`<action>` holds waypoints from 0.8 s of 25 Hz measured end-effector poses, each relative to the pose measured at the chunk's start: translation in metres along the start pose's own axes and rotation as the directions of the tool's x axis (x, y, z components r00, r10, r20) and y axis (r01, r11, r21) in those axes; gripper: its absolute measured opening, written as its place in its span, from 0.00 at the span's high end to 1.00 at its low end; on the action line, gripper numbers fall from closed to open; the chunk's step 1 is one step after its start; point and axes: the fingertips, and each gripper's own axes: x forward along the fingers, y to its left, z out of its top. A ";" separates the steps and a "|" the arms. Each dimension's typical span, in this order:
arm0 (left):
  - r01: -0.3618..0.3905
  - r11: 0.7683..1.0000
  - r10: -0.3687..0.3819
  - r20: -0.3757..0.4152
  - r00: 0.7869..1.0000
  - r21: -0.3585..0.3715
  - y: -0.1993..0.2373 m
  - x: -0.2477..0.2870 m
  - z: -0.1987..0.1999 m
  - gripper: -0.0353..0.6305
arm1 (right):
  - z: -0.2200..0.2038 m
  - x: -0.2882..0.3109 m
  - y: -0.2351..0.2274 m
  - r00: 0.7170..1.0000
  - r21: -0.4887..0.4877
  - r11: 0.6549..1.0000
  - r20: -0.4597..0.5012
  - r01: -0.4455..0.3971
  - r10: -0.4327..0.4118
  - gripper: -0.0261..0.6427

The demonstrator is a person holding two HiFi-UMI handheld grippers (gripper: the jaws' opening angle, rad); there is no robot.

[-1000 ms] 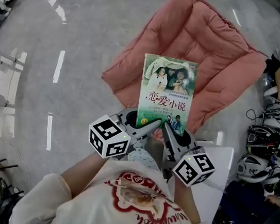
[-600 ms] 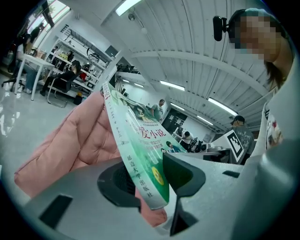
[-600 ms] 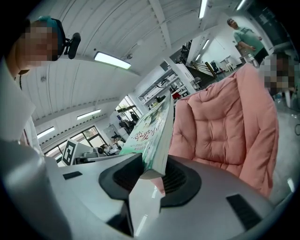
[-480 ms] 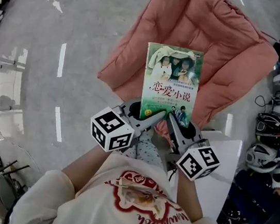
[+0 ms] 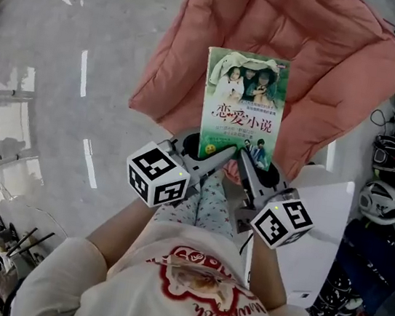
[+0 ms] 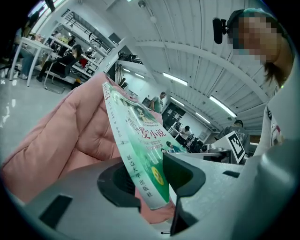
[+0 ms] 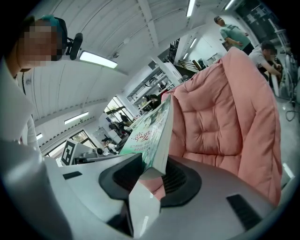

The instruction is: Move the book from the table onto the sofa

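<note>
A green-covered paperback book (image 5: 243, 101) with a photo of people and red Chinese title hangs in the air over the pink quilted sofa cushion (image 5: 289, 35). My left gripper (image 5: 210, 148) is shut on its near left corner and my right gripper (image 5: 251, 156) is shut on its near right corner. In the left gripper view the book (image 6: 140, 150) stands edge-on between the dark pads, spine toward me. From the right gripper view the book's (image 7: 152, 136) page edge sits clamped in the jaws, with the pink cushion (image 7: 225, 117) rising behind it.
A white table (image 5: 313, 244) lies at my lower right. Helmets and gear (image 5: 386, 197) crowd the floor at the right edge. Glossy grey floor (image 5: 65, 60) spreads to the left, with a metal rack (image 5: 3, 132) beside it. People stand in the far background.
Both grippers have carried the book forward and up, further over the pink cushion. The cushion now fills more of the head view's top. The grip on the book is unchanged.
</note>
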 end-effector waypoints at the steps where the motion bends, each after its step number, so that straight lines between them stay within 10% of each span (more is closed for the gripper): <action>1: 0.001 1.000 -0.001 -0.004 1.000 -0.005 0.005 0.005 -0.005 0.72 | -0.005 0.002 -0.007 1.000 0.005 1.000 -0.003 0.007 -0.007 0.79; 20: -0.030 0.995 0.023 -0.076 0.997 -0.090 0.030 0.033 -0.046 0.72 | -0.038 0.015 -0.049 0.998 0.106 0.994 -0.056 0.040 -0.034 0.78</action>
